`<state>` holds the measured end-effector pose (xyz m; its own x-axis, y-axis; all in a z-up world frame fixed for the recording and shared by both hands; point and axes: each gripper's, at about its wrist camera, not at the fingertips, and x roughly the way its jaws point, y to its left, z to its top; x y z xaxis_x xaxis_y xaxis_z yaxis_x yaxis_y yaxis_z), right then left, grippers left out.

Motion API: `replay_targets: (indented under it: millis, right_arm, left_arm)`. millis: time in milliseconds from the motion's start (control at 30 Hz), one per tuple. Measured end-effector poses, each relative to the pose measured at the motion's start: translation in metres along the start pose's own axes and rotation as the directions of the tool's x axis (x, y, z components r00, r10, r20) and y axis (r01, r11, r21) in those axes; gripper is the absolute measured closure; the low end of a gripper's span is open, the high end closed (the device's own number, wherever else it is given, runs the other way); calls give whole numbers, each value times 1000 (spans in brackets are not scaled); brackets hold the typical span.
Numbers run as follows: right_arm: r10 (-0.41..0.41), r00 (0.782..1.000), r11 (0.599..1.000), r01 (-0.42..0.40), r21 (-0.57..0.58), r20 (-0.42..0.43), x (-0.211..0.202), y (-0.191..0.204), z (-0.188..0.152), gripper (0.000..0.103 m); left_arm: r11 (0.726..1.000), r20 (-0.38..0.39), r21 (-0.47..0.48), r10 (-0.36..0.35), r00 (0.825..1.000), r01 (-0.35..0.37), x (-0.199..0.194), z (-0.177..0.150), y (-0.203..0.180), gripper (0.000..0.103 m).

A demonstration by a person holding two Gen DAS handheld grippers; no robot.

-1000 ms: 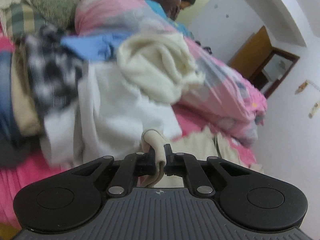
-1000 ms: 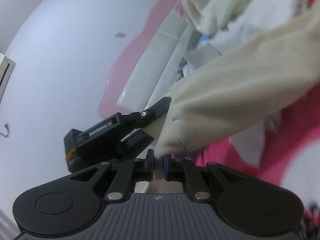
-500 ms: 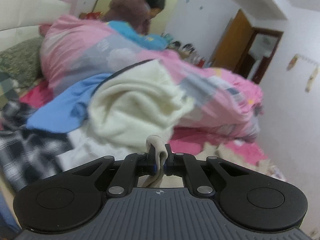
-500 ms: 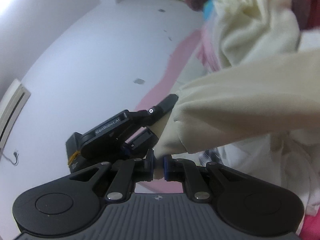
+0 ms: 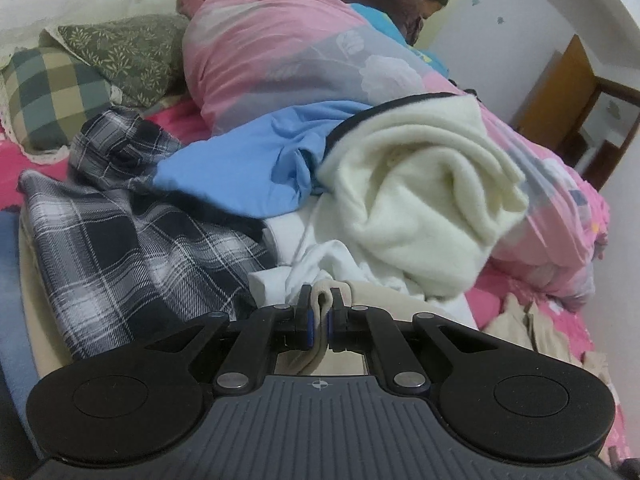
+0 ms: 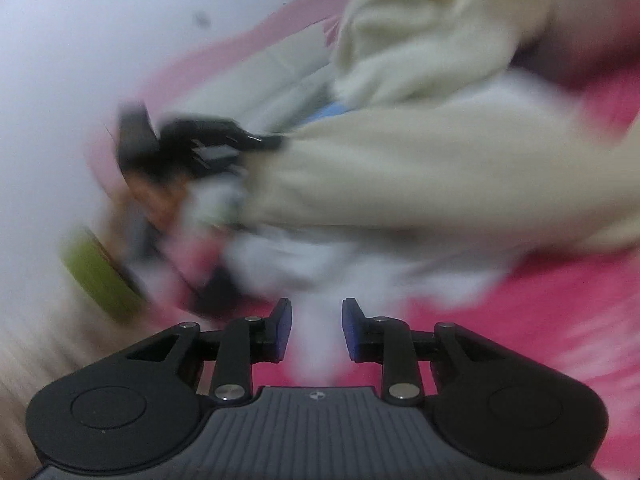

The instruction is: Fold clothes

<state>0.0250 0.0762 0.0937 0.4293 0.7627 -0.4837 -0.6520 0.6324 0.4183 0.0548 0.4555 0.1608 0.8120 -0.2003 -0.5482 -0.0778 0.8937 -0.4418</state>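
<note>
The left tool (image 5: 320,314) is clenched on a folded edge of the beige garment (image 5: 384,294), a small loop of cloth standing up between its closed jaws. In the left wrist view that cloth runs from the pinch toward 2 o'clock, low over the bed (image 5: 504,284), until it slips under the heap of loose clothes: the cream fleece (image 5: 424,208) at 1 o'clock, the white garment (image 5: 320,256) at 12 and the plaid shirt (image 5: 132,248) at 10, with a blue garment (image 5: 240,168) behind them.

The right tool (image 6: 316,330) is released, its jaws parted with nothing between them. Its view is heavily blurred. There the beige garment (image 6: 440,176) reads as a long band crossing from about 10 o'clock, where the left tool (image 6: 192,144) pinches it, out to 3 o'clock, so its long axis lies crosswise to the right tool's fingers and up at 12 to 1 o'clock from them, apart from the jaws.

Judging by this, the garment hangs from one tool only, and the free length stretches to the right of the pinch. The right tool is the nearer one to that free end. Which part of the garment the pinched edge is cannot be told.
</note>
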Motion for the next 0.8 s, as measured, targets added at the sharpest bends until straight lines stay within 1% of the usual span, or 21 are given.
replay_targets:
  millis: [33,67,100,133,167,233,300,467,533,600,700,800]
  right_arm:
    - [-114,993,987,114,-115,9,-13,-2,-2,73]
    - [-219,976,948,218,-230,23,-18,-1,-6,73]
    - [-321,946,889,316,-333,42,-19,-3,-12,73]
    - [-410,910,815,394,-426,57,-14,-4,-19,73]
    - [-459,885,757,436,-487,78,-5,-7,-21,73]
    - [-512,851,655,476,-587,119,5,-14,-31,73]
    - [-548,823,559,494,-667,151,19,-19,-42,74]
    - [-556,817,546,497,-674,152,21,-19,-43,77]
    - [-559,815,542,499,-677,153,22,-20,-43,96]
    - [-562,813,538,500,-679,154,24,-20,-43,99]
    - [-566,810,531,502,-683,155,25,-21,-44,99]
    - [-559,826,593,462,-659,75,37,-32,-41,99]
  left_arm:
    - [1000,2,-9,4,1000,-4,3,0,1,99]
    - [1000,5,-18,9,1000,-9,5,-1,3,99]
    - [1000,7,-26,13,1000,-13,8,-1,4,99]
    - [999,9,-33,18,1000,-17,10,-1,5,99]
    - [999,11,-35,23,1000,-22,11,-1,5,99]
    - [999,14,-41,32,999,-31,13,-2,5,99]
    - [998,17,-48,38,999,-37,14,-2,5,99]
    - [997,18,-73,40,999,-39,18,-4,10,99]
    - [996,19,-87,35,999,-33,17,-4,12,99]
    - [995,25,-94,29,999,-26,13,-3,12,99]
    - [996,28,-87,35,999,-33,10,-5,11,99]
    - [996,22,-79,50,998,-49,16,-9,9,99]
